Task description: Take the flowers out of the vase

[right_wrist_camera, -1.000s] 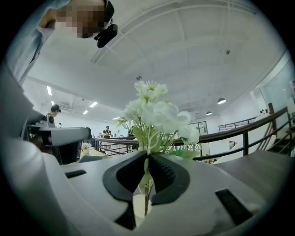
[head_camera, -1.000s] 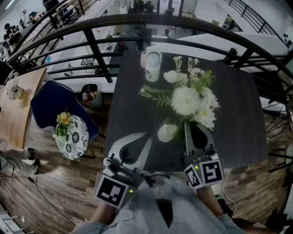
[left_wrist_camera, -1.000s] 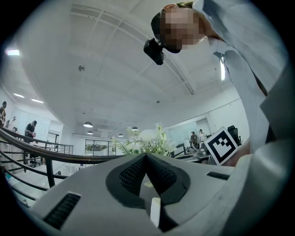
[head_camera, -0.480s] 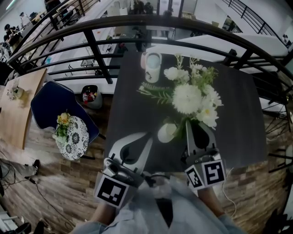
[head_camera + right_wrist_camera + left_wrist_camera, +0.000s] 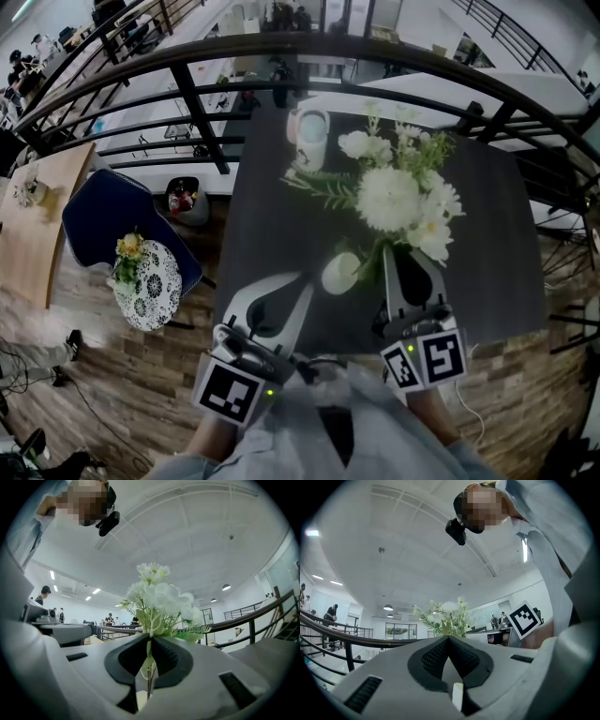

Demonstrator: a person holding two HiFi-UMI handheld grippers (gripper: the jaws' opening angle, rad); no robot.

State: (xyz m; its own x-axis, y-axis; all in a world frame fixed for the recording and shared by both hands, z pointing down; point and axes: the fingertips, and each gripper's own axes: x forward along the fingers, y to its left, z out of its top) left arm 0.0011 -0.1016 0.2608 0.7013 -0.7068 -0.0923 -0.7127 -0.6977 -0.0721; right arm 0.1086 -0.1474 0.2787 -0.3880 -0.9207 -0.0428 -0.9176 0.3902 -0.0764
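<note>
We see a dark table [image 5: 478, 253] filling the middle of the head view, w/ the white vase [image 5: 339, 272] standing near its close edge. Beyond the vase a black railing [image 5: 281, 58] curves round the table's far side, w/ desks and people past it. The gripper views show a white ceiling w/ strip lights. Left of the vase, off the table, there's plank floor [image 5: 141, 375], a blue chair [image 5: 103, 211] and a small round stand [image 5: 155, 281] w/ a lace cover and a posy. Behind the vase, at the table's far edge, sits a pale mug [image 5: 312, 136].

We can't tell if the stem ends are still inside the vase mouth, since leaves and tongs cover that spot. The mug's print is too small to read. The person's arms are cut off at the frame's bottom.

The right tongs [image 5: 392, 255] sit just right of the vase, jaws nearly together, w/ the pads [image 5: 164, 656] pinching the green stems [image 5: 149, 677] of the flowers [image 5: 398, 197]. The blooms stand beyond & right of the vase. The left tongs [image 5: 302, 281] are just left of the vase, not touching it. Their jaws meet tip to tip w/ nothing btwn them.
</note>
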